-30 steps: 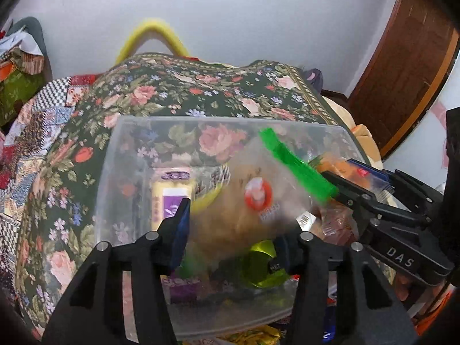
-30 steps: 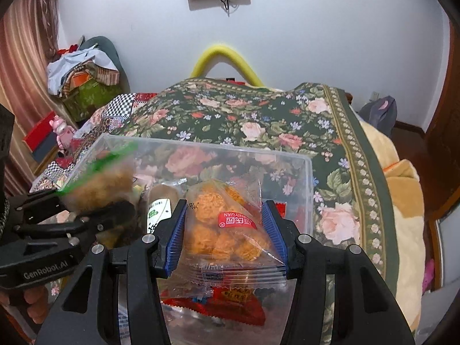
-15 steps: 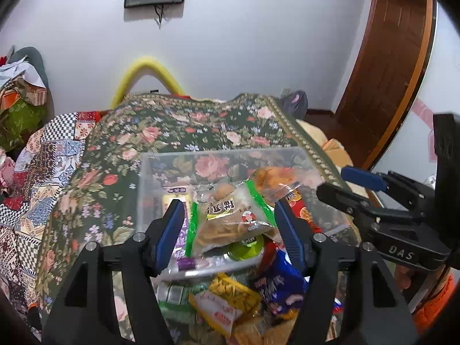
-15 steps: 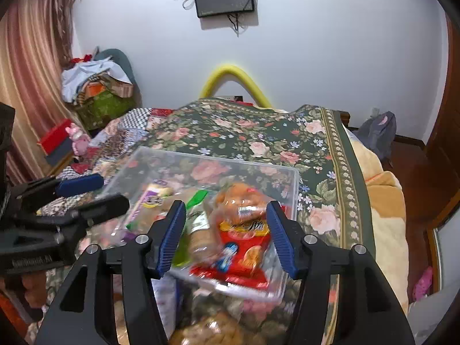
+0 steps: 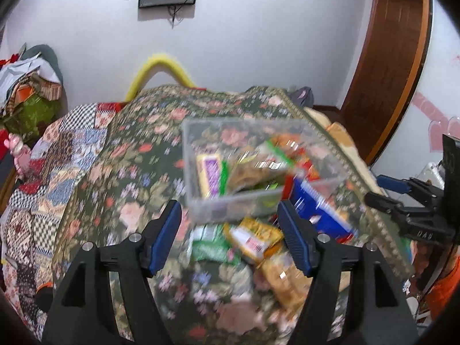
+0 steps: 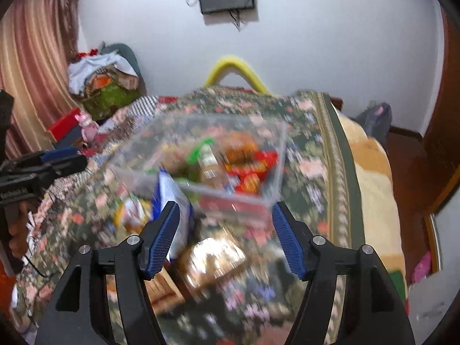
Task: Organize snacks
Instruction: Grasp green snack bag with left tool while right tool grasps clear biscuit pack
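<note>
A clear plastic bin (image 5: 201, 201) sits on the floral bedspread and holds several snack packs, among them a yellow and purple pack (image 5: 209, 174) and a green-edged bag (image 5: 253, 169). It shows in the right wrist view (image 6: 276, 172) too, with red packs (image 6: 253, 176) inside. Loose snacks lie in front of it: a blue bag (image 5: 319, 210), a yellow pack (image 5: 253, 238), a green pack (image 5: 211, 248). My left gripper (image 5: 230, 238) is open and empty, above the loose snacks. My right gripper (image 6: 227, 238) is open and empty, also pulled back from the bin. Both views are blurred.
The bed's floral cover (image 5: 120, 189) runs left and back; a patchwork quilt (image 5: 43, 178) lies at the left. A yellow arch (image 5: 161, 66) stands behind the bed. A wooden door (image 5: 388, 72) is at the right. Piled clothes (image 6: 103, 83) sit by the curtain.
Both grippers let go of their snack bags into the bin, opened, and pulled back and up. The bin now looks smaller and farther away, and the loose snacks have come into view.
</note>
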`<state>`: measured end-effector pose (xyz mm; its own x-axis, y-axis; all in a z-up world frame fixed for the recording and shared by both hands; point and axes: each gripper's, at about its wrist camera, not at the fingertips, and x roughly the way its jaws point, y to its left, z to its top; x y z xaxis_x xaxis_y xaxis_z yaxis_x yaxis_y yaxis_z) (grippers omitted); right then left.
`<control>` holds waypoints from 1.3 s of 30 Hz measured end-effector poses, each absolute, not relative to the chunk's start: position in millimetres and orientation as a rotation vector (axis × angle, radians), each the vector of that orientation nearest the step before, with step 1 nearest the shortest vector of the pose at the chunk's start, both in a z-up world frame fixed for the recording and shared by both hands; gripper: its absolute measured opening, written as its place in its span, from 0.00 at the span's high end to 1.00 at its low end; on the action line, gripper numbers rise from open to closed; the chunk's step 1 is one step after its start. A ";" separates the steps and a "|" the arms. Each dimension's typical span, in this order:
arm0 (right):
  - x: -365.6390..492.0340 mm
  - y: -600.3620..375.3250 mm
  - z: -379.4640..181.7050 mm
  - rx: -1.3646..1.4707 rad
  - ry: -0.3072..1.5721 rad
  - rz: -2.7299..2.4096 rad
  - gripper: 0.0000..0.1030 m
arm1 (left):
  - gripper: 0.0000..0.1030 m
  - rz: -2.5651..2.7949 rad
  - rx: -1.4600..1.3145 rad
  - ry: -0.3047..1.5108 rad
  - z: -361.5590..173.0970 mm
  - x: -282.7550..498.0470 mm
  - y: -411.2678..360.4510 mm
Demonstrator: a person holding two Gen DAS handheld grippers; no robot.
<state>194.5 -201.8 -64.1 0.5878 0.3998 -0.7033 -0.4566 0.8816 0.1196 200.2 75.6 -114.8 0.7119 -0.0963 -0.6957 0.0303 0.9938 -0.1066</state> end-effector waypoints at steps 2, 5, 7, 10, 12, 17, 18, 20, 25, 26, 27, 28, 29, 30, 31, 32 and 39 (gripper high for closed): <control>193.5 -209.8 -77.7 -0.073 0.843 0.481 0.38 | 0.33 -0.058 -0.103 0.805 -130.3 196.3 83.2; 193.4 -218.2 -97.0 -0.066 0.898 0.457 0.38 | 0.33 -0.021 -0.090 0.837 -154.3 191.8 90.2; 192.6 -219.2 -108.6 -0.080 0.924 0.437 0.38 | 0.33 -0.015 -0.091 0.866 -169.8 191.3 93.9; 194.0 -217.2 -120.0 -0.060 0.960 0.449 0.38 | 0.33 -0.013 -0.099 0.909 -190.9 193.5 98.5; 197.3 -214.5 -124.2 -0.025 0.980 0.470 0.38 | 0.33 -0.008 -0.109 0.926 -199.1 197.4 100.2; 203.9 -192.2 -127.2 -0.022 0.989 0.523 0.38 | 0.33 -0.014 -0.122 0.923 -206.2 209.8 99.2; 205.0 -188.2 -126.9 -0.029 0.984 0.525 0.36 | 0.33 -0.021 -0.122 0.922 -207.3 213.3 98.3; 206.6 -179.9 -126.7 -0.038 0.982 0.534 0.35 | 0.33 -0.033 -0.121 0.931 -210.5 220.7 96.6; 210.5 -168.7 -131.1 -0.045 0.990 0.542 0.31 | 0.33 -0.054 -0.111 0.965 -223.8 239.5 91.3; 211.0 -168.9 -132.2 -0.039 0.995 0.544 0.31 | 0.33 -0.059 -0.123 0.972 -226.7 242.9 91.7; 211.7 -168.7 -133.0 -0.030 1.004 0.545 0.30 | 0.32 -0.062 -0.133 0.977 -228.9 245.5 92.0; 213.9 -169.0 -135.1 -0.019 1.016 0.543 0.30 | 0.32 -0.061 -0.138 0.983 -231.6 248.2 91.9; 215.8 -169.0 -137.4 -0.011 1.028 0.543 0.30 | 0.32 -0.056 -0.133 0.986 -233.5 249.4 90.8; 217.3 -170.3 -140.0 0.005 1.041 0.548 0.30 | 0.32 -0.050 -0.120 0.975 -234.4 249.2 88.8; 217.2 -170.6 -141.0 0.012 1.047 0.551 0.31 | 0.33 -0.049 -0.110 0.966 -235.0 248.9 86.9; 216.2 -171.0 -140.9 0.010 1.047 0.550 0.32 | 0.35 -0.054 -0.103 0.957 -235.6 247.6 85.4; 203.3 -186.5 -138.7 -0.072 1.026 0.522 0.56 | 0.52 -0.072 -0.107 0.930 -232.6 230.4 88.0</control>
